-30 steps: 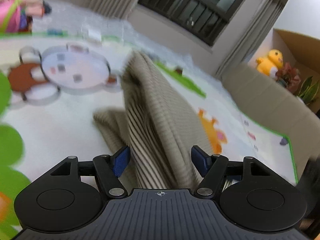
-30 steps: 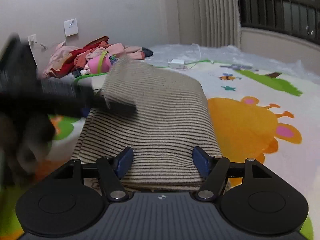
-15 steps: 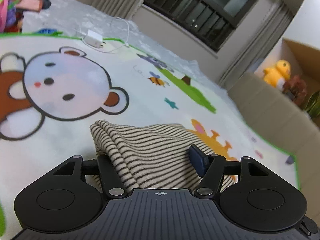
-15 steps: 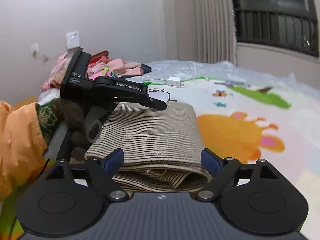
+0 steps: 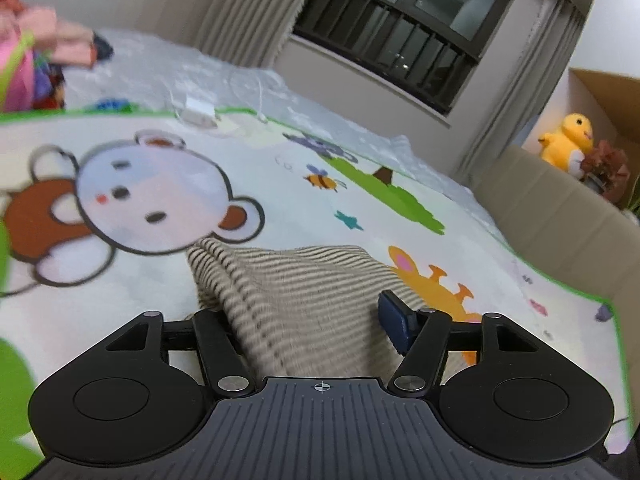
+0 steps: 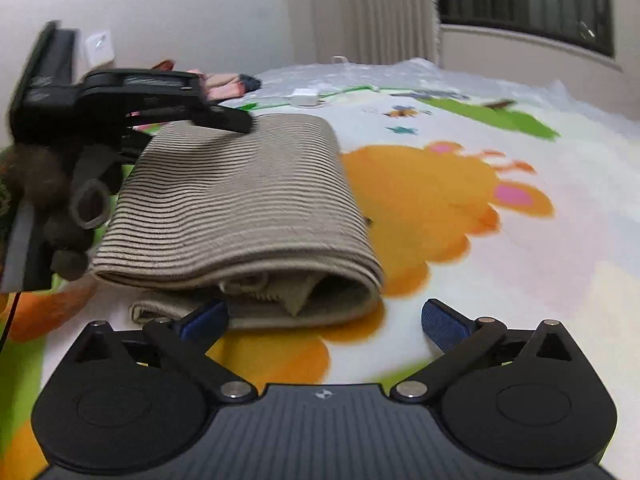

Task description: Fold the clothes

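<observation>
Right gripper open before folded striped garment, seemingly clear

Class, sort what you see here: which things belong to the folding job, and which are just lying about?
Part of the job:
striped garment, folded on the play mat
left gripper
right gripper

Just lying about:
white charger
pile of clothes
yellow plush toy
cardboard box

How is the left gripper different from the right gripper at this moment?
The left gripper has the striped garment lying between its fingers; the right gripper has nothing between its fingers. The left gripper reaches over the garment's far side; the right gripper sits just short of its folded near edge. Both are open.
</observation>
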Available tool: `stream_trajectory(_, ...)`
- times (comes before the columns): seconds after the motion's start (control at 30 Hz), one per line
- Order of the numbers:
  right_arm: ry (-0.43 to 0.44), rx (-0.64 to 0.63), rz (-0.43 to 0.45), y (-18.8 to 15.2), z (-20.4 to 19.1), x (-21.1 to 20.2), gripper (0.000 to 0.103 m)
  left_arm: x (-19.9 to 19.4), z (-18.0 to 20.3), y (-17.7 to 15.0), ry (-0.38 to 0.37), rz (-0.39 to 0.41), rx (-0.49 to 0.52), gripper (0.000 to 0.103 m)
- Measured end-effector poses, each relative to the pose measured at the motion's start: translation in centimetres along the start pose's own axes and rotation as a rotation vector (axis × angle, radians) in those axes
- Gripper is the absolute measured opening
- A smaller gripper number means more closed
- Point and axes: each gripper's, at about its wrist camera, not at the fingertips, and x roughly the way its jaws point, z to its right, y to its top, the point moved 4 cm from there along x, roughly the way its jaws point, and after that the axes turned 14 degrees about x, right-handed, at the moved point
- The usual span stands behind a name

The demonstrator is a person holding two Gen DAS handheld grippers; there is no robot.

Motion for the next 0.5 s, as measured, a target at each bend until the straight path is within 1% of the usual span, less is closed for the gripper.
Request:
stream_trajectory(0.07,0.008,0.056,0.016,-0.7,1.1,-1.7,0.103,-2.0,1.4,-0.2,0.030,0.005,0.025,0.079)
stream_trajectory(0.13,0.008,0.118,0.040,-1.5,2.6,-3.4,0.103,-4.3,3.1,-1.1,0.056,0.010,0.037,0.083)
stream_trajectory(0.2,0.009,0.180,0.066,-2.2,4.3,-5.2,0.103,-6.7,4.8,-2.7,0.087,0.004,0.031,0.094)
stream_trajectory(0.27,-0.002,0.212,0.082,-2.8,5.7,-6.5,0.103,-8.8,6.5,-5.0,0.108,-0.007,0.006,0.097)
stream_trajectory(0.3,-0.009,0.209,0.085,-3.1,6.2,-7.3,0.103,-9.8,7.3,-6.5,0.114,-0.015,-0.016,0.099)
stream_trajectory(0.37,-0.060,0.173,0.087,-3.6,6.8,-8.6,0.103,-10.7,9.0,-9.2,0.128,-0.042,-0.058,0.103)
stream_trajectory(0.43,-0.158,0.101,0.088,-3.6,7.5,-9.3,0.103,-10.7,10.6,-11.9,0.151,-0.089,-0.081,0.103)
stream_trajectory(0.47,-0.205,0.070,0.089,-3.5,8.1,-9.4,0.103,-10.5,11.5,-12.8,0.179,-0.102,-0.064,0.103)
stream_trajectory(0.5,-0.228,0.043,0.067,-3.5,8.6,-9.3,0.103,-10.6,12.4,-13.4,0.222,-0.093,-0.020,0.103)
